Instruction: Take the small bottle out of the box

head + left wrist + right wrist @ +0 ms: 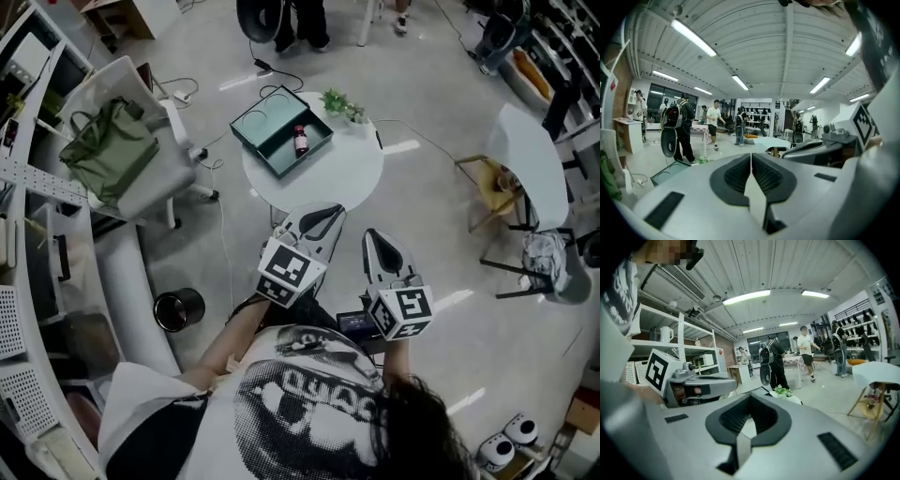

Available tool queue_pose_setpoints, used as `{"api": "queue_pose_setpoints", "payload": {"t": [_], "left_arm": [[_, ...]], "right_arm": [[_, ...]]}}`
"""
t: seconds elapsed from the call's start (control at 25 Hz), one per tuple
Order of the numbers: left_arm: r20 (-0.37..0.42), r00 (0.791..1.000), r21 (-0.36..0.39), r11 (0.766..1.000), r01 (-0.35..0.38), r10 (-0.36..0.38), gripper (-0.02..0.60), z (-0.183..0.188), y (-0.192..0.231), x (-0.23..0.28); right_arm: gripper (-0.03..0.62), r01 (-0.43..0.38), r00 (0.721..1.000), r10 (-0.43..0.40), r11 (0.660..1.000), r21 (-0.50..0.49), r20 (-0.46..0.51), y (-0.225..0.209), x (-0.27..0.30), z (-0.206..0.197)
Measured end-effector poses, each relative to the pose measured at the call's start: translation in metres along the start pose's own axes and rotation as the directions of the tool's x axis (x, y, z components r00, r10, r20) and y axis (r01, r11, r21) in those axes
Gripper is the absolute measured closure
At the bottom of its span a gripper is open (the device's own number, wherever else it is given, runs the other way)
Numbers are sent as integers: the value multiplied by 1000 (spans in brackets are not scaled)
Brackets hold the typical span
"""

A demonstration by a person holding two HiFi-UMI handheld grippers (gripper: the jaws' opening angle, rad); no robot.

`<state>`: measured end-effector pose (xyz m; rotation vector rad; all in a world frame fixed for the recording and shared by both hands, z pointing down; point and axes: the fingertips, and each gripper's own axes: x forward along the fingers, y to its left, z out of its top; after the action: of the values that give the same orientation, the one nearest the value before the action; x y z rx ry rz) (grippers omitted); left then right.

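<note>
A small dark red bottle (301, 141) lies in an open teal box (279, 153) on a round white table (349, 171). Both grippers are held close to the person's body, well short of the table. The left gripper (325, 215) is shut and holds nothing; in the left gripper view its jaws (751, 157) meet, and a corner of the box (669, 174) shows low on the left. The right gripper (376, 236) is likewise shut and empty, its jaws (750, 400) together in the right gripper view.
A small green plant (341, 102) stands on the table's far edge. A grey chair with a green bag (109, 148) is at the left, with a black bin (179, 308) below it. A yellow chair (491, 187) is at the right. People (300, 22) stand beyond the table.
</note>
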<state>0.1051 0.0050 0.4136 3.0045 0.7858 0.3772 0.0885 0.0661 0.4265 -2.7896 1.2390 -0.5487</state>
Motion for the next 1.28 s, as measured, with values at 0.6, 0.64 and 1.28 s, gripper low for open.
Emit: {"api": "queue_pose_setpoints", "payload": {"t": [0.6, 0.64, 1.28], "left_arm": [[-59, 989, -118, 983, -142, 135, 565, -25, 80, 24], [-61, 987, -123, 980, -158, 151, 565, -25, 85, 27], [-85, 816, -206, 792, -575, 571, 565, 0, 186, 74]], "right_arm": [[597, -76, 992, 76, 997, 4, -97, -37, 75, 3], [597, -94, 990, 94, 996, 2, -105, -37, 81, 2], [597, -548, 810, 507, 833, -72, -296, -82, 244, 32]]}}
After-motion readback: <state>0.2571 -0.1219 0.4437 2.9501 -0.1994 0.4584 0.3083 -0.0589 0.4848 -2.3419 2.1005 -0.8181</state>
